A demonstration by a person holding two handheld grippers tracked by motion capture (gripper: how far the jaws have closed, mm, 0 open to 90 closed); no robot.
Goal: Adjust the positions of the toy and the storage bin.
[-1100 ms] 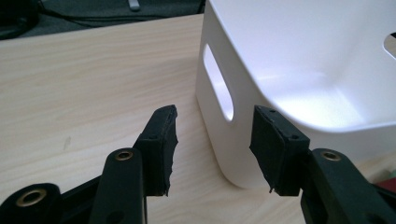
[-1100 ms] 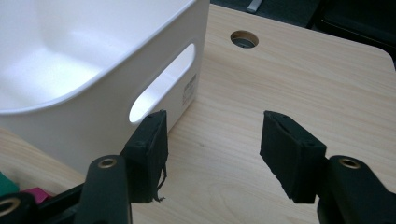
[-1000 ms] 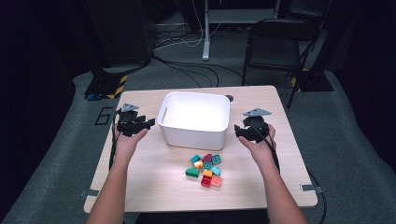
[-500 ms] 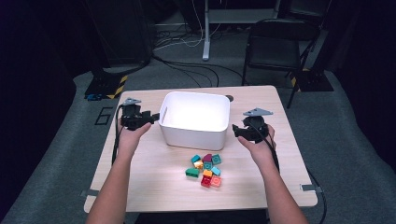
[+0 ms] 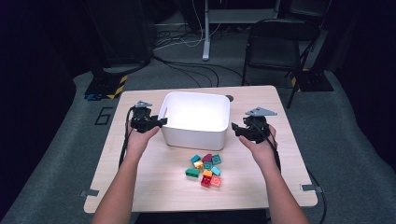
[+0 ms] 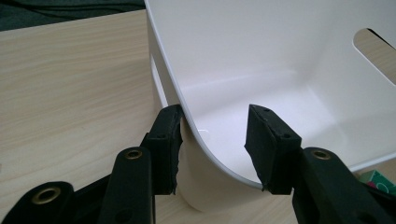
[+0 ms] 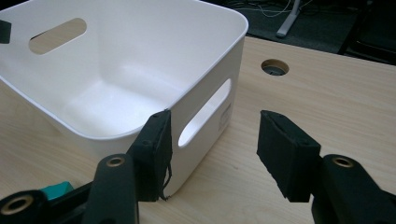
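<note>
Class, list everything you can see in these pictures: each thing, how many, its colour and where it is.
Bin: one, white, empty, back centre of table, slot handles in its walls.
Blocks: a cluster, roughly ten; teal, green, orange, red, maroon; in front of the bin.
Table: one, light wood, round cable hole near the back edge.
Chair: one, black, behind the table.
Cables: several, on the grey floor.
Left gripper: black, jaws just closing astride the bin's rim.
Right gripper: black, open at the bin's right corner.
Forearms: two, entering from the bottom.
</note>
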